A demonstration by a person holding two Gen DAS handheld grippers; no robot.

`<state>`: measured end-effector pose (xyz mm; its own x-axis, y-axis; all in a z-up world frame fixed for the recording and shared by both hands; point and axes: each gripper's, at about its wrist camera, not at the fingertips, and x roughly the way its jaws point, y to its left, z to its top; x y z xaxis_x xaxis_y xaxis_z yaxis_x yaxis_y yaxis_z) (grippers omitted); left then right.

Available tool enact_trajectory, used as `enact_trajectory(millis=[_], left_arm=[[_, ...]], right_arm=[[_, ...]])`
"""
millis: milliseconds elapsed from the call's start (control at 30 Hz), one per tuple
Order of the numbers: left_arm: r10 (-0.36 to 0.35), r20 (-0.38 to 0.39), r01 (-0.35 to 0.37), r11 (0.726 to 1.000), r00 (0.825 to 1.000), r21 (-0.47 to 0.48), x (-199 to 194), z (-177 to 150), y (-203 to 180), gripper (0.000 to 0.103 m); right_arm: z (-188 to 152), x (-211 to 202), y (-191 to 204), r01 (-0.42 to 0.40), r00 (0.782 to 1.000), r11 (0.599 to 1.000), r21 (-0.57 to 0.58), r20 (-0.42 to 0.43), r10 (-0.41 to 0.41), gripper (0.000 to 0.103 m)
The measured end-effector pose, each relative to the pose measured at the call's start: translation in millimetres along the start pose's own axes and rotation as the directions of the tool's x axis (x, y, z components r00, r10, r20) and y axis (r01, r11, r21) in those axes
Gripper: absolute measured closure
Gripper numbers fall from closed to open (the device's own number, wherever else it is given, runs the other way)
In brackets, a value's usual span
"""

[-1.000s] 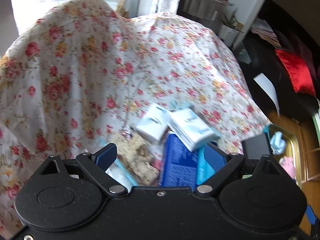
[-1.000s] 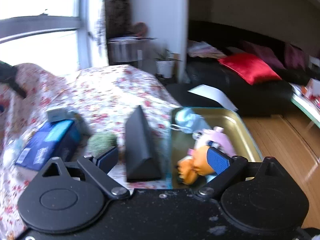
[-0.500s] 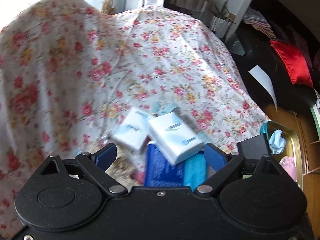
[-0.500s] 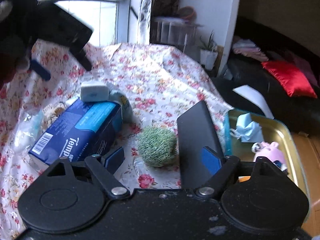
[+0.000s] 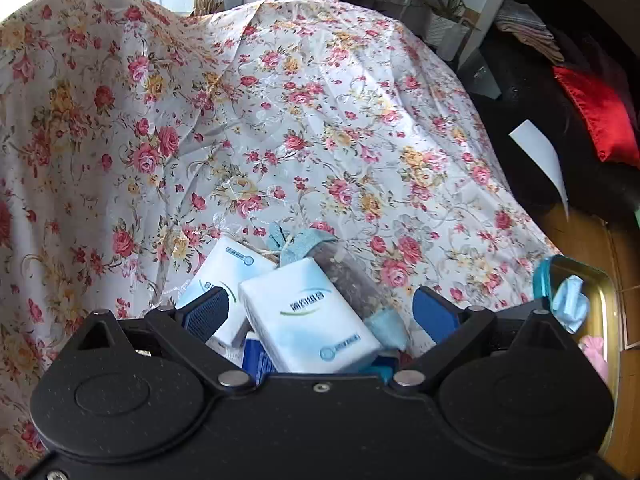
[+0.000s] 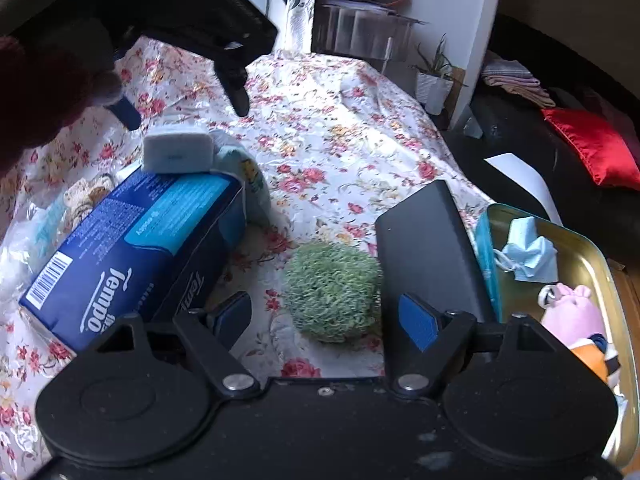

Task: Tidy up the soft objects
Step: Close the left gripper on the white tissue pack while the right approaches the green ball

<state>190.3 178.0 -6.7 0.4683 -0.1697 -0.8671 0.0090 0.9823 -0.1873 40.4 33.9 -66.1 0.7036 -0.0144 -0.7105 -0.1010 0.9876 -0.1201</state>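
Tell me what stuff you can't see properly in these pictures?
- Blue tissue box, left wrist view: mostly hidden under the white tissue pack and the left gripper.
- Pink plush toy, right wrist view: lower part hidden by the right gripper.
- Gold tray: cut off by the edge.

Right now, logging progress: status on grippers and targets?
Left gripper open, jaws just widened, over white tissue pack. Right gripper open, jaws just narrowed, before green fuzzy ball. Black wedge crowds ball.
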Motion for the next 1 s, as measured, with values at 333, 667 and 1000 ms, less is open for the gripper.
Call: enact_trajectory(millis=[333, 667, 1000], left_arm=[[0.035, -0.03, -0.034, 0.999, 0.999, 0.017, 17.7, -0.6, -1.2, 0.04], [0.031, -0.003, -0.03, 0.999, 1.0, 0.025, 6.7, -12.0, 3.1, 0.053], [-0.042, -0.045, 0.045, 0.997, 0.998, 0.063, -27.8, -48.6, -3.1, 0.053]], right_arm=[[-2.8, 15.4, 3.9, -0.019, 0.998, 1.0, 0.023, -0.053, 0.02, 0.062], [-18.5, 5.5, -17.4, -0.076, 0.991, 0.984, 0.16, -0.096, 0.092, 0.085], [-40.4, -34.0, -14.4, -0.099, 0.983, 0.986, 0.134, -0.141, 0.118, 0.085]])
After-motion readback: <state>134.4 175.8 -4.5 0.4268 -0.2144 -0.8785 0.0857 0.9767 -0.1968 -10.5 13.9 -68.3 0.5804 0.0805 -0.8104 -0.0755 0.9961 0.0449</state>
